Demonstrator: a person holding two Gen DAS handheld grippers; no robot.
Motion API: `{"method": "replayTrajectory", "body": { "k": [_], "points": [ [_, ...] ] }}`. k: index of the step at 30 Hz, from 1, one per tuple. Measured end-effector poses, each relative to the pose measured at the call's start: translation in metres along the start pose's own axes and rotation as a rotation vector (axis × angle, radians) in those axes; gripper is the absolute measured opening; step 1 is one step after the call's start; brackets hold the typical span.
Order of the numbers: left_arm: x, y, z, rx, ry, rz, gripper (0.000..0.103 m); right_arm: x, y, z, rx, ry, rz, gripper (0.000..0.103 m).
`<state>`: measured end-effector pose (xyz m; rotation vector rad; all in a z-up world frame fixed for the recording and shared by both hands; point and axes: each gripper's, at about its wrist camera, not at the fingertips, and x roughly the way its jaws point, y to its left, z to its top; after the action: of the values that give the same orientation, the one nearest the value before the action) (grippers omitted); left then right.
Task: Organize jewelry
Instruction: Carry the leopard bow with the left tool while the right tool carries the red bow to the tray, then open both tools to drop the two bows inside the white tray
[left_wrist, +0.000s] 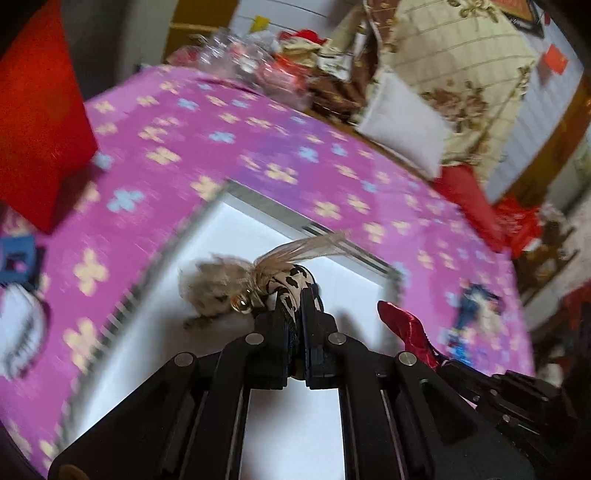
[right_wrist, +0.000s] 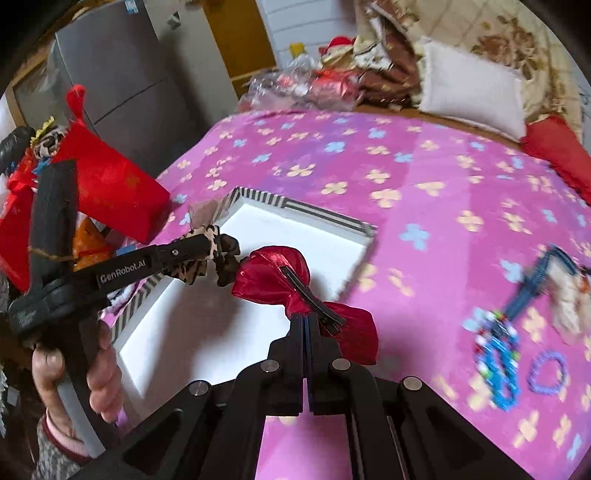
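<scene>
- the tray is the landmark: a shallow white box with a striped rim, lying on a pink flowered blanket.
- the left gripper is pressed together on a leopard-print bow; the bow's pale fluffy part hangs over the tray floor, near its far rim.
- in the right view that same bow sits above the tray's left rim, with the left hand gripping the handle outside that rim.
- the right gripper is pinched on a red bow by its black clip, over the tray's right half; part of the bow reaches past the near right edge.
- the red bow's tip also shows just right of the left gripper.
- the two bows are near each other over the tray; whether they touch i cannot tell.
- the tray floor under both is bare white.
- a red box stands just beside the tray's far left corner.
- right of the tray, well apart, lie a blue beaded piece and a purple bracelet.
- beyond the tray the blanket is open up to a white pillow.
</scene>
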<state>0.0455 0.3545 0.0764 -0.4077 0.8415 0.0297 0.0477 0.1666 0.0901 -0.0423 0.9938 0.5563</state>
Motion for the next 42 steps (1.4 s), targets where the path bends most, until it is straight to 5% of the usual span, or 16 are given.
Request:
{"method": "replayTrajectory", "body": {
  "k": [7,9,11,14,18,20,42],
  "points": [
    [0.004,0.016,0.002,0.030,-0.039,0.113,0.006,0.063,0.015,0.030,0.015,0.063,-0.009,0.001],
    [0.001,0.014,0.001,0.052,-0.055,0.148,0.013,0.073,0.016,0.033,0.034,0.075,0.007,0.001],
    [-0.003,0.013,-0.001,0.064,-0.076,0.176,0.036,0.079,0.014,0.031,0.071,0.084,0.028,0.001],
    [-0.012,0.012,-0.003,0.076,-0.133,0.207,0.051,0.081,0.014,0.028,0.089,0.078,0.036,0.002],
    [-0.020,0.011,-0.005,0.081,-0.158,0.227,0.053,0.076,0.014,0.024,0.094,0.067,0.048,0.020],
    [-0.022,0.010,-0.006,0.082,-0.167,0.240,0.055,0.069,0.011,0.022,0.116,0.040,0.066,0.045],
    [-0.050,-0.020,-0.024,0.158,-0.240,0.291,0.055,-0.002,-0.009,-0.011,0.122,-0.081,-0.016,0.045]
  ]
}}
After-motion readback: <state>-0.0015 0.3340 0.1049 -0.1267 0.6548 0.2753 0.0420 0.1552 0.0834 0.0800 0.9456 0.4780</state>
